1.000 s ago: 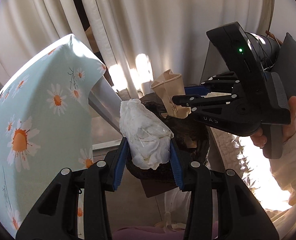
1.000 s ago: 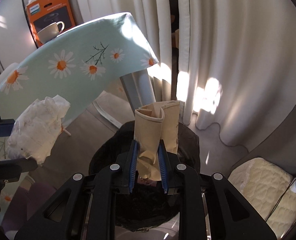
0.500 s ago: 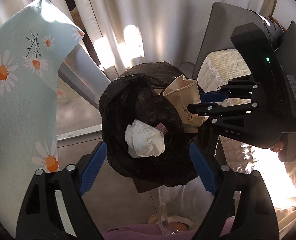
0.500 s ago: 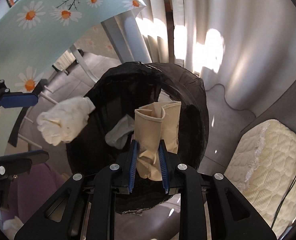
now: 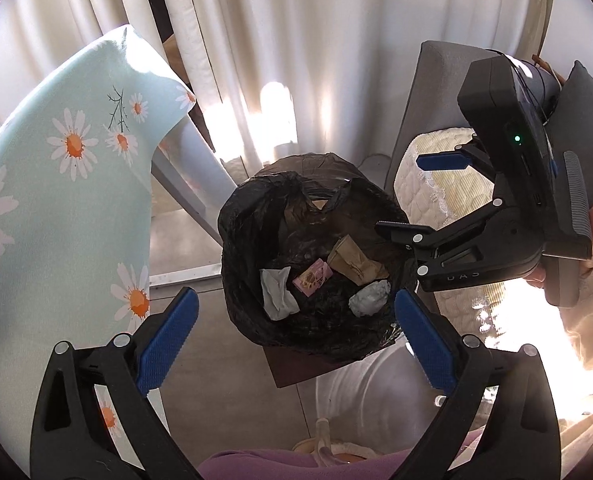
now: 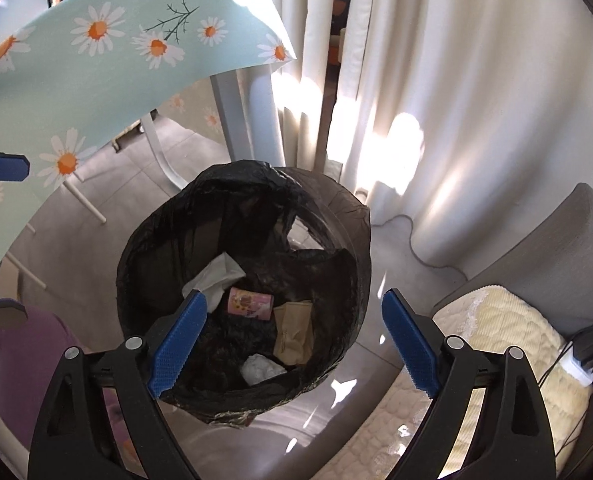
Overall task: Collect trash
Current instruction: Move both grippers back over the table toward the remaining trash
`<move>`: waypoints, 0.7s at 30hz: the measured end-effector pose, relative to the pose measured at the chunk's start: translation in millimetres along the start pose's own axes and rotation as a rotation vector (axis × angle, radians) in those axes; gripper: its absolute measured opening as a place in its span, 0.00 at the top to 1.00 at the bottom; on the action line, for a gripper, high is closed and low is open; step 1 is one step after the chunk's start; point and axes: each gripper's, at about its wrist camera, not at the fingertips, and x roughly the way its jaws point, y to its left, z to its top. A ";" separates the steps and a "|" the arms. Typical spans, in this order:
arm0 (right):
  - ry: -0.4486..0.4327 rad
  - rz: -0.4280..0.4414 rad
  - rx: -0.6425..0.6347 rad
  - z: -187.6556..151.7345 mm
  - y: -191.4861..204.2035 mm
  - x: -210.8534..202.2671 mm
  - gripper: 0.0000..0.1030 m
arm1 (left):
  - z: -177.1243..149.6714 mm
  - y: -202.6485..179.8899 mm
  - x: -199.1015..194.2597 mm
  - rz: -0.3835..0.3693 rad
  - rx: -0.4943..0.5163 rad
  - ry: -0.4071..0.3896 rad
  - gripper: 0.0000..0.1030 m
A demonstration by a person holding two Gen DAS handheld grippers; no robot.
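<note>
Cream curtains, daisy-cloth table beside a black-lined bin on grey floor. Left gripper and right gripper hang over the bin, jaws just opened wide, nothing between the fingers. Brown paper cup and white wad lie inside with 2 other scraps; drop step looks finished, next move likely fetching more trash.
</note>
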 end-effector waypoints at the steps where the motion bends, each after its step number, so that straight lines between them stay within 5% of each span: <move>1: 0.000 -0.001 0.006 -0.3 -0.4 -2.9 0.18 | -0.3 -1.0 -7.5 -0.001 0.000 -0.013 0.06; 9: -0.045 0.007 0.046 -3.8 1.6 -35.4 0.17 | -7.8 -11.1 -58.9 0.030 0.002 -0.123 0.06; 16: -0.094 -0.005 -0.047 4.1 20.1 -67.6 0.16 | -18.9 -7.4 -99.4 0.099 -0.014 -0.189 0.06; 21: -0.139 0.061 -0.077 21.7 39.3 -96.7 0.16 | -31.7 1.5 -137.1 0.139 -0.052 -0.259 0.06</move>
